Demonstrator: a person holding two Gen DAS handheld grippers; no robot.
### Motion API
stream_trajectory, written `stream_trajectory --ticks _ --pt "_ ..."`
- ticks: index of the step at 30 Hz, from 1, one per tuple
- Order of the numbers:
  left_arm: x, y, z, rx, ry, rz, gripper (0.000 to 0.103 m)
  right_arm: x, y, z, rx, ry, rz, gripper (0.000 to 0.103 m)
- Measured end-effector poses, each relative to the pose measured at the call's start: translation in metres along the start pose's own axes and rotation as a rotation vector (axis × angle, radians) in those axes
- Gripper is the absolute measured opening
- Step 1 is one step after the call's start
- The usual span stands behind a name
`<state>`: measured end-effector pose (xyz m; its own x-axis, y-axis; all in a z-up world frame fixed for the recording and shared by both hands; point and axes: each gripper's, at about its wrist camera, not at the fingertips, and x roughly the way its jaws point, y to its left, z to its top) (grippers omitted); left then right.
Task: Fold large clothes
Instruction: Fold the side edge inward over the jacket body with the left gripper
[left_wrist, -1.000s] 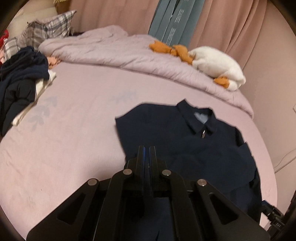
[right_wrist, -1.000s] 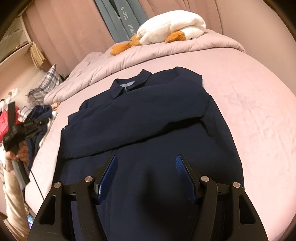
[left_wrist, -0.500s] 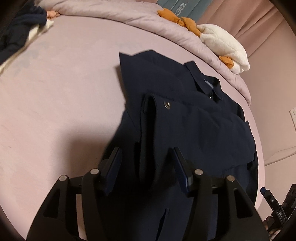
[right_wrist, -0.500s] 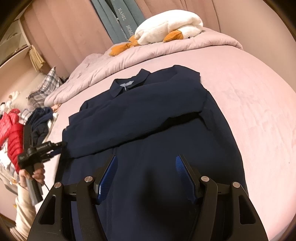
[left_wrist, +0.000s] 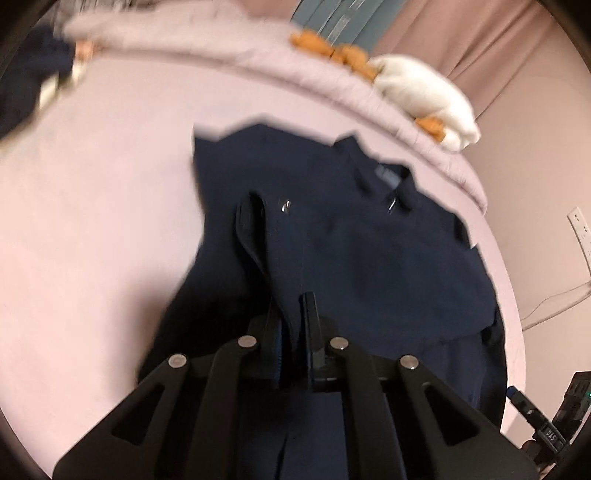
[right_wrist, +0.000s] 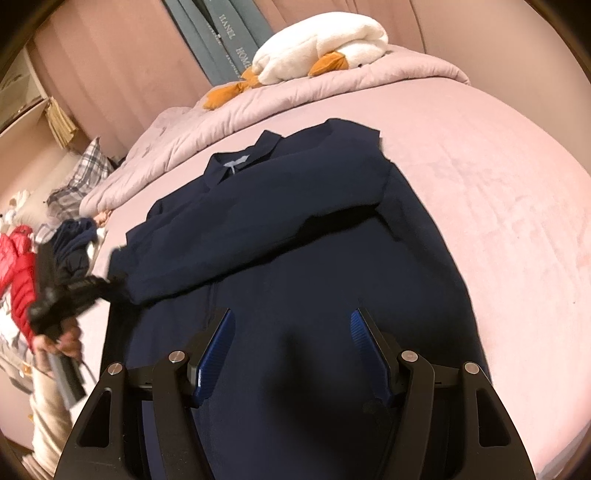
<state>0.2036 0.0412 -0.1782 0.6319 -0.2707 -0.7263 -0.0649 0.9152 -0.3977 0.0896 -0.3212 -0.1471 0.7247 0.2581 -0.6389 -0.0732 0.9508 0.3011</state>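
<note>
Your left gripper (left_wrist: 293, 314) has dropped toward the large navy blue collared jacket (right_wrist: 295, 229) and clamped its jaws on the cloth beside the cuff (left_wrist: 251, 218) of the folded-over sleeve; half a second ago those jaws stood wide over the same sleeve, and a second ago they were closed on nothing. Judged from this, the sleeve is newly secured and the next fold can start from that grip.

Your right gripper (right_wrist: 291, 332) has not changed: its blue-padded jaws stand wide apart above the jacket's lower body, with nothing between them.

The jacket lies flat in the middle of the pink bedspread (right_wrist: 498, 166), collar toward the rumpled lilac quilt (right_wrist: 177, 144), one sleeve laid across its chest.

Beyond the jacket's collar, the grey-blue hanging fabric (right_wrist: 229, 40) carries white letters reading "HANEL" and "HOME", the latter partly hidden by the white plush duck (right_wrist: 317, 40). A label on the right gripper's body seen from the left wrist is too blurred to read.
</note>
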Motion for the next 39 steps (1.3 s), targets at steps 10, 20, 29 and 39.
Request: stream_trajectory --ticks 10,20,29,39 --pt "-0.034 -0.022 0.068 0.056 -0.142 0.028 0.008 -0.006 -0.001 0.003 -0.001 -0.035 -0.011 0.065" --pt "0.036 0.021 0.045 0.064 0.028 0.17 0.007 -0.001 -0.009 0.001 0.033 -0.026 -0.029 0.065" --pt "0.054 0.04 0.032 0.027 0.095 0.216 0.015 0.001 -0.018 -0.002 0.056 -0.014 -0.056 0.065" --pt "0.059 0.046 0.026 -0.015 0.076 0.292 0.052 -0.007 -0.019 -0.004 0.052 -0.024 -0.092 0.065"
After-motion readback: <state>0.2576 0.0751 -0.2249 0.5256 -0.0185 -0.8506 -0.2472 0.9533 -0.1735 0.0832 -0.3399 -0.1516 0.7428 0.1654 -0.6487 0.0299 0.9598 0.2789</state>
